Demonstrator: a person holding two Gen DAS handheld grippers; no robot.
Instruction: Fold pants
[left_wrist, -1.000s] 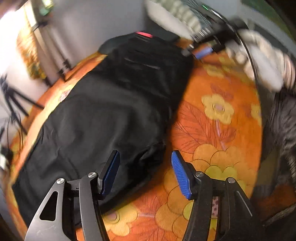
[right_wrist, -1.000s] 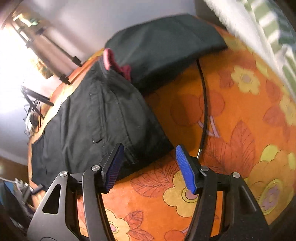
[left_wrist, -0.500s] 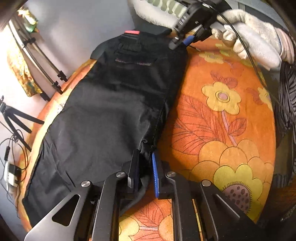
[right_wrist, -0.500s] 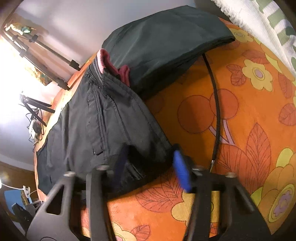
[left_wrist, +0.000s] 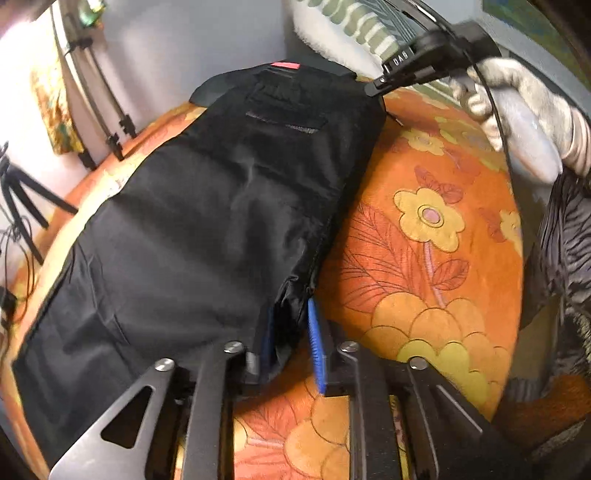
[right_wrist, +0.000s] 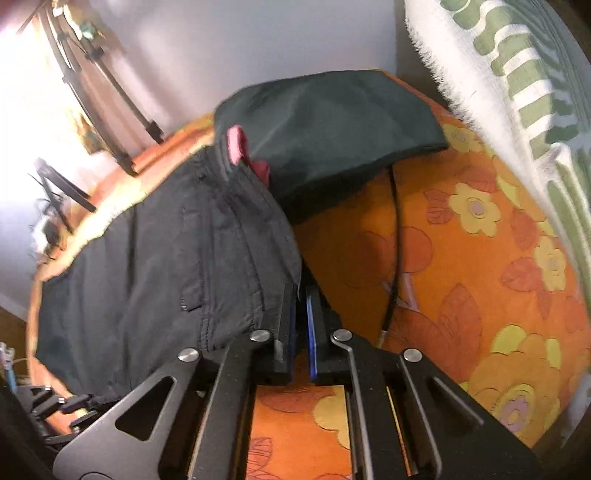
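Black pants lie lengthwise on an orange floral bedspread, a red tag at the far waistband. My left gripper is at the pants' near right edge. Its jaws are opening slightly, with a raised bunch of the fabric still pinched between the pads. A gloved hand holds my right gripper at the far right corner of the waist. In the right wrist view that gripper is shut on the pants, pinching a thin edge that is lifted off the bed.
A dark green folded cloth lies past the waistband. A black cable runs over the bedspread to its right. A white and green blanket borders the right side. Tripod legs stand by the wall at left.
Both grippers went from wide open beside the pants to closed on the right edge. The right one has since lifted the waist corner a little.
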